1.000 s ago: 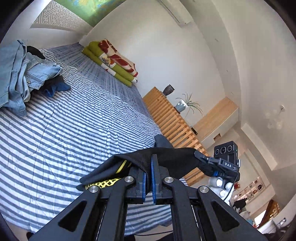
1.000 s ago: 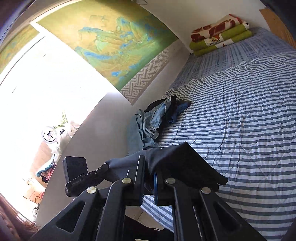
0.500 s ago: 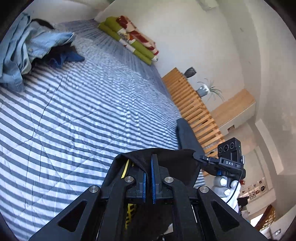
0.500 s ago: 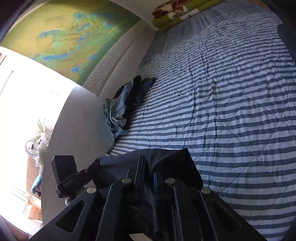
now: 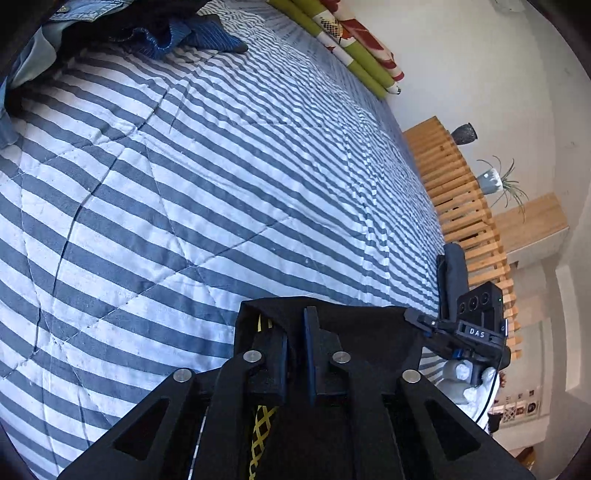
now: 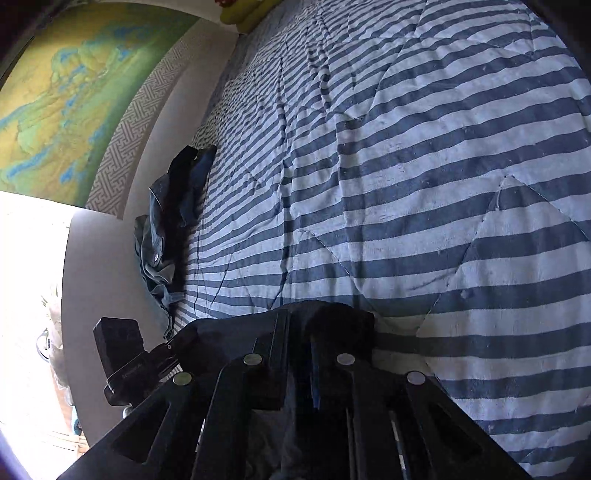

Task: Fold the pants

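Observation:
The black pants [image 5: 354, 317] hang stretched between my two grippers, just above the near edge of the striped bed [image 5: 184, 166]. My left gripper [image 5: 295, 325] is shut on one end of the cloth, which drapes over its fingers; a yellow mesh lining shows beneath. One dark fold rises beside the right gripper's camera block [image 5: 478, 306]. In the right wrist view, my right gripper [image 6: 299, 328] is shut on the pants [image 6: 229, 332], with the left gripper's camera block [image 6: 118, 343] at the lower left. The lower part of the pants is hidden under the grippers.
A heap of denim clothes [image 5: 122, 22] [image 6: 166, 221] lies at the bed's far side by the wall. Folded green and red blankets [image 5: 354, 48] sit at the head. A wooden slatted frame [image 5: 458, 192] with a vase [image 5: 463, 134] and a plant [image 5: 491, 181] borders one side.
Both grippers have tipped down and moved closer to the bed with the pants still held, so the striped cover now fills both views. The pants sit lower, near the quilt.

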A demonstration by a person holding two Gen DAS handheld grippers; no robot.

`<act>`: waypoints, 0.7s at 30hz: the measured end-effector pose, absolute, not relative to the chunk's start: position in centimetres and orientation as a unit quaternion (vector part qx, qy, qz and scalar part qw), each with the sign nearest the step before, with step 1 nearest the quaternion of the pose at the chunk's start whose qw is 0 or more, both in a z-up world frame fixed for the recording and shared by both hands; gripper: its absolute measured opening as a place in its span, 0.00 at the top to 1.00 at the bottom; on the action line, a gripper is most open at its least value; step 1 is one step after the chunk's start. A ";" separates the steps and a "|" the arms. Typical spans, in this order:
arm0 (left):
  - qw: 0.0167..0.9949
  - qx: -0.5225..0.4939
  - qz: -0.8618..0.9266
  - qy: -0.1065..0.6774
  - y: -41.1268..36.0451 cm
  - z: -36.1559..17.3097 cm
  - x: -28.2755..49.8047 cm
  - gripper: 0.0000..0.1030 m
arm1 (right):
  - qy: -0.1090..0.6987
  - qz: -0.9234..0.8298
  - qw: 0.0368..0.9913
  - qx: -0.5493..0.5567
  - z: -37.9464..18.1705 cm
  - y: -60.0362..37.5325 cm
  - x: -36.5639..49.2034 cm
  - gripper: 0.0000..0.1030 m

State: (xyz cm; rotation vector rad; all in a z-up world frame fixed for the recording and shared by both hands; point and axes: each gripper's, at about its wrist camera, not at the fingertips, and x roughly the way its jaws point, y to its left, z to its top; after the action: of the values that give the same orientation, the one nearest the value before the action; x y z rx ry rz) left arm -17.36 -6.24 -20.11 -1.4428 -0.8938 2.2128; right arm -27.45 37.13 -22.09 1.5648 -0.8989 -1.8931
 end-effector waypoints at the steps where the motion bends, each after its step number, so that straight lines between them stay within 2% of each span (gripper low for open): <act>1: 0.180 -0.513 0.777 -0.317 -6.4 -20.3 -17.3 0.66 | -0.328 -0.701 0.258 0.578 -21.7 37.5 -27.4 0.89; 3: 0.181 -0.512 0.776 -0.322 -7.1 -20.0 -16.8 0.54 | -0.320 -0.716 0.249 0.568 -20.3 38.6 -26.7 0.88; 7: 0.178 -0.496 0.789 -0.316 -8.7 -18.4 -14.8 0.54 | -0.266 -0.768 0.232 0.534 -15.9 38.9 -22.6 0.88; 11: 0.187 -0.488 0.794 -0.312 -9.5 -17.0 -12.0 0.55 | -0.139 -0.791 0.273 0.529 -13.3 33.4 -15.6 0.88; 16: 0.247 -0.493 0.788 -0.272 -6.9 -15.8 -7.4 0.58 | -0.064 -0.769 0.305 0.558 -15.7 28.7 -10.6 0.88; 21: 0.294 -0.535 0.745 -0.268 -4.0 -18.2 -5.2 0.59 | -0.007 -0.751 0.287 0.595 -19.0 28.2 -8.3 0.88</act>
State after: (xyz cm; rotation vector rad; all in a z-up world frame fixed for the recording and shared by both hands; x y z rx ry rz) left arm -5.19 -4.00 -18.19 -1.4241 -0.7122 1.9840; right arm -8.29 28.23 -18.99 1.5893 -0.0174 -2.0069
